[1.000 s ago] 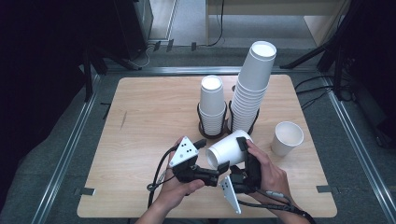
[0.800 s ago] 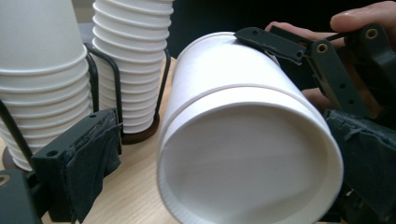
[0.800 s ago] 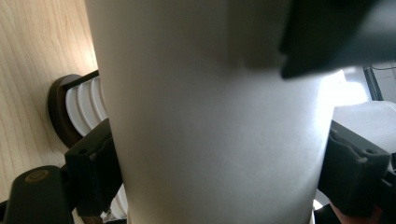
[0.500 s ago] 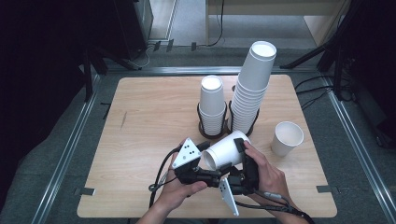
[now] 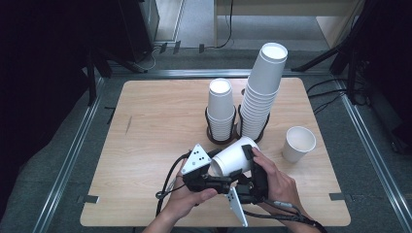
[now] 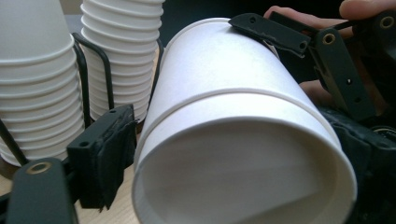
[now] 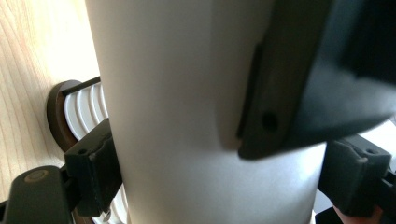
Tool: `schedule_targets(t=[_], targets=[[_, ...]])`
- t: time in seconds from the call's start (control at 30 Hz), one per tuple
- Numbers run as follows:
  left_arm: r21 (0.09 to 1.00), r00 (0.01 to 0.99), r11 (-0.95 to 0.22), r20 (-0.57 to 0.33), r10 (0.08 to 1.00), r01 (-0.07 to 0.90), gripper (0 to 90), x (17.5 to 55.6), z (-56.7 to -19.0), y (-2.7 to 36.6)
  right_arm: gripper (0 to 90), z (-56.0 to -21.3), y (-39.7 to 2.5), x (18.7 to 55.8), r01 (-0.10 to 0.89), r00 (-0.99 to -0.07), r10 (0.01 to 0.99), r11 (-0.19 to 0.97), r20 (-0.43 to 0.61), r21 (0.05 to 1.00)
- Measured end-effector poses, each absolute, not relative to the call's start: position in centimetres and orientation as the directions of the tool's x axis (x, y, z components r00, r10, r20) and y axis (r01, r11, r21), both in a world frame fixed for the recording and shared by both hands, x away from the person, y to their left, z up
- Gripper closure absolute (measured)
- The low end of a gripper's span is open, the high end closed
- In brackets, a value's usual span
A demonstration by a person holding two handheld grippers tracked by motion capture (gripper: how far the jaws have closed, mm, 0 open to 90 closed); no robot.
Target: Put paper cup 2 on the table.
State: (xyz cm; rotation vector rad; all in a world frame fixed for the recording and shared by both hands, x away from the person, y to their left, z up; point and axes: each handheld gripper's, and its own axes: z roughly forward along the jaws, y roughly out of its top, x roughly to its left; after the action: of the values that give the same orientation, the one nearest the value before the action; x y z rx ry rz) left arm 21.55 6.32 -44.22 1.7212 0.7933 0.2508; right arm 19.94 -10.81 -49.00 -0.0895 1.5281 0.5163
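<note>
Lower centre of the high view: a white paper cup [image 5: 234,158] is held on its side above the table [image 5: 145,126], mouth toward the lower left of the frame. The right gripper [image 5: 250,170] is clamped across the cup's wall; in the right gripper view its two pads press either flank of the cup [image 7: 187,107]. The left gripper [image 5: 214,171] sits at the mouth end. In the left gripper view one pad [image 6: 105,156] stands just beside the rim at lower left with a visible gap, and the far pad is hidden behind the cup, so the jaws read as spread and not biting.

A second rim line shows partway along the wall [image 6: 224,93], so this looks like two nested cups. Judgement: the sideways hold presents the mouth to the left gripper for pulling them apart.

Surroundings: short stack [image 5: 221,109] and tall stack [image 5: 261,92] in wire holders, just above the held cup in frame, close enough to be knocked. Single upright cup [image 5: 299,143] at right, well apart.
</note>
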Motion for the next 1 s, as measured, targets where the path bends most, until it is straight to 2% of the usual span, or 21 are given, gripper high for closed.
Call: schedule_targets(t=[0.1,0.7,1.0], targets=[[0.922,0.75,-0.109,-0.229,0.62,0.372,18.7,21.48,-44.23,6.28,13.4,-49.01,-10.81,19.94,-0.378,-0.04,0.261,0.889,-0.964,0.257],[0.919,0.766,-0.123,-0.231,0.6,0.374,20.2,21.75,-44.41,6.6,11.9,-49.32,-10.97,20.04,-0.393,-0.039,0.256,0.885,-0.966,0.25],[0.918,0.757,-0.136,-0.216,0.617,0.373,21.0,21.98,-44.64,6.68,9.5,-49.38,-10.99,20.09,-0.397,-0.098,0.281,0.869,-0.955,0.296]])
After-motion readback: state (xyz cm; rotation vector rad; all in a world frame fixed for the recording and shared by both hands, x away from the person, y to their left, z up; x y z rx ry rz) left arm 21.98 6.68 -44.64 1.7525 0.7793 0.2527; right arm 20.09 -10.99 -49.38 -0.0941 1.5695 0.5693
